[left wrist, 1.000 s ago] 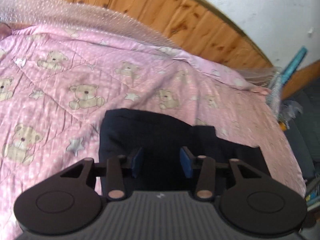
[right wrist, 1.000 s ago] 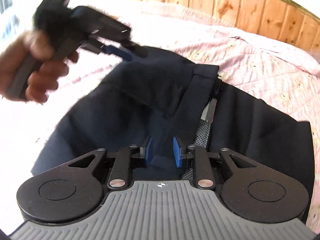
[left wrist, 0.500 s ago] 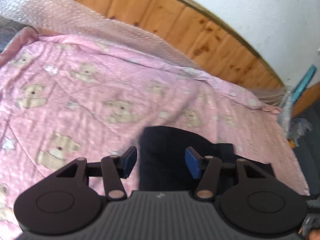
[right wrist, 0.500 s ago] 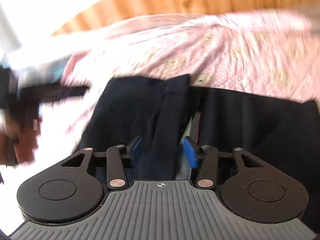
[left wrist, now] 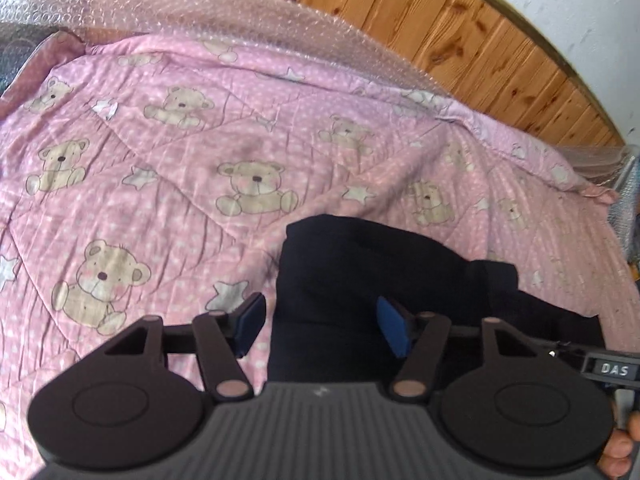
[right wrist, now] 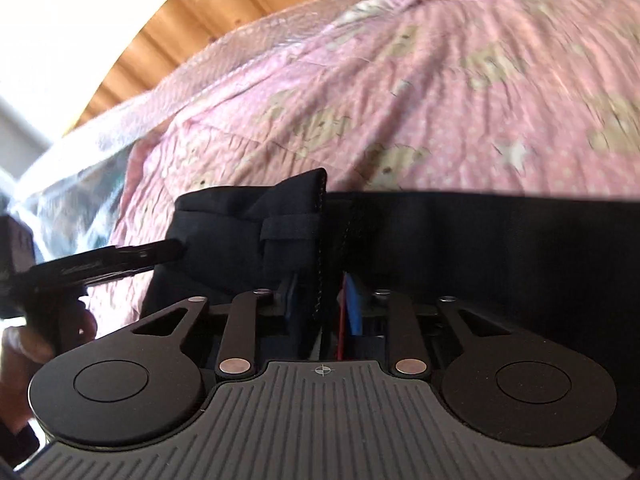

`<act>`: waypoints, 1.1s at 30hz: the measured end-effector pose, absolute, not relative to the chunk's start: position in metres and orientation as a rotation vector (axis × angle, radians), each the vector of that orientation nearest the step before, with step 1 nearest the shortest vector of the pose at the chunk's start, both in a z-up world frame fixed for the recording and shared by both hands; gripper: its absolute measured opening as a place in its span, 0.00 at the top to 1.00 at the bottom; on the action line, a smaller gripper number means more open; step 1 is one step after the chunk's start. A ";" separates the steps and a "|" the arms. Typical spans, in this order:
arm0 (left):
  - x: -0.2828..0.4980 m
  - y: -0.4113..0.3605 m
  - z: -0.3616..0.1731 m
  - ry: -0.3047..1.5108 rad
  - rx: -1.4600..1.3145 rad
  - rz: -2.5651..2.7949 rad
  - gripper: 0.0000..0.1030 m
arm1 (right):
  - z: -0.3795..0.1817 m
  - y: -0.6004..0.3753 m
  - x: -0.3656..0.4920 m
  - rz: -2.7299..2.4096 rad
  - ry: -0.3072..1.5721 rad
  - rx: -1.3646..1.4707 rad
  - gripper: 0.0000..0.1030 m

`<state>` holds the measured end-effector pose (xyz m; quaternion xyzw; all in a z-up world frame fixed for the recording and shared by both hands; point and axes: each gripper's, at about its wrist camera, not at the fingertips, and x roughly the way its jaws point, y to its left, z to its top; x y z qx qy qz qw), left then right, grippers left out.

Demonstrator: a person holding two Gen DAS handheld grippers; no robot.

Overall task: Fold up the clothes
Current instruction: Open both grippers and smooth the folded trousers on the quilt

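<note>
I am working over a bed covered by a pink quilt (left wrist: 168, 168) printed with teddy bears. A dark navy garment (left wrist: 360, 280), apparently trousers with a belt loop showing, lies on the quilt near the bed's front edge.

A second ago my left tool (left wrist: 320, 326) hung over the middle of the dark cloth; now it has shifted sideways to the garment's left edge. Its blue pads are spread wide apart and hold nothing, one over the quilt, the other over the cloth.

My right tool (right wrist: 322, 304) had a band of fabric between its pads a second ago, and it still does: its pads sit on either side of a stitched fold of the garment, narrowly parted. I cannot tell whether they truly pinch it.

I judge one fold has just been laid and the left tool freed for the next grasp.

There are no containers in view. Bubble wrap (left wrist: 200, 12) lies along the wooden wall panelling (left wrist: 460, 36) behind the bed.
</note>
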<state>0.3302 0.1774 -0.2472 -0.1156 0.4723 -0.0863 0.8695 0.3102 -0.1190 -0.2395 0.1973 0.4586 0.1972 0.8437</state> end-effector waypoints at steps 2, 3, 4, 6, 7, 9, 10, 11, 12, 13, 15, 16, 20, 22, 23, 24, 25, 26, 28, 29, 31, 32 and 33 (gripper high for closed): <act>0.333 0.175 -0.248 0.991 -0.235 -0.160 0.50 | -0.235 -0.117 0.318 0.434 0.951 0.385 0.87; 0.334 0.174 -0.248 0.985 -0.230 -0.152 0.50 | -0.232 -0.115 0.322 0.439 0.940 0.367 0.87; 0.335 0.173 -0.247 0.983 -0.224 -0.146 0.50 | -0.230 -0.114 0.326 0.444 0.932 0.346 0.87; 0.337 0.172 -0.246 0.985 -0.214 -0.138 0.50 | -0.230 -0.108 0.336 0.448 0.932 0.286 1.00; 0.338 0.172 -0.246 0.987 -0.209 -0.134 0.50 | -0.233 -0.104 0.343 0.444 0.947 0.262 1.00; 0.339 0.171 -0.245 0.990 -0.198 -0.126 0.50 | -0.234 -0.101 0.347 0.447 0.969 0.247 1.00; 0.340 0.171 -0.244 0.991 -0.193 -0.122 0.50 | -0.233 -0.102 0.346 0.445 0.972 0.241 1.00; 0.339 0.171 -0.242 0.991 -0.189 -0.119 0.51 | -0.228 -0.104 0.340 0.428 0.962 0.223 0.94; 0.336 0.173 -0.237 0.990 -0.187 -0.116 0.51 | -0.223 -0.106 0.333 0.410 0.951 0.205 0.89; 0.331 0.175 -0.231 0.985 -0.184 -0.113 0.51 | -0.217 -0.108 0.324 0.398 0.937 0.190 0.83; 0.316 0.180 -0.213 0.956 -0.182 -0.116 0.51 | -0.197 -0.116 0.291 0.398 0.885 0.176 0.81; 0.304 0.183 -0.205 0.936 -0.198 -0.134 0.51 | -0.187 -0.120 0.275 0.398 0.859 0.169 0.81; 0.267 0.187 -0.203 0.959 -0.270 -0.215 0.49 | -0.172 -0.100 0.196 0.476 0.867 0.132 0.81; 0.257 0.185 -0.217 1.001 -0.282 -0.239 0.49 | -0.181 -0.079 0.162 0.521 0.901 0.105 0.81; 0.256 0.184 -0.226 1.023 -0.278 -0.239 0.49 | -0.190 -0.070 0.150 0.521 0.926 0.088 0.81; 0.256 0.183 -0.236 1.042 -0.276 -0.239 0.49 | -0.201 -0.063 0.142 0.509 0.956 0.075 0.81; 0.257 0.184 -0.243 1.051 -0.276 -0.237 0.46 | -0.213 -0.056 0.135 0.491 0.986 0.058 0.81; 0.260 0.184 -0.247 1.058 -0.271 -0.234 0.43 | -0.224 -0.051 0.128 0.463 1.002 0.033 0.82; 0.264 0.185 -0.254 1.069 -0.259 -0.231 0.42 | -0.229 -0.049 0.115 0.433 0.973 0.022 0.82; 0.265 0.184 -0.252 1.073 -0.247 -0.235 0.42 | -0.225 -0.048 0.111 0.418 0.976 0.021 0.82; 0.267 0.183 -0.249 1.075 -0.231 -0.252 0.42 | -0.213 -0.044 0.103 0.387 0.950 0.000 0.79; 0.267 0.182 -0.247 1.077 -0.222 -0.261 0.40 | -0.210 -0.043 0.098 0.381 0.935 -0.007 0.78; 0.268 0.179 -0.248 1.085 -0.209 -0.264 0.40 | -0.213 -0.044 0.094 0.368 0.944 -0.013 0.76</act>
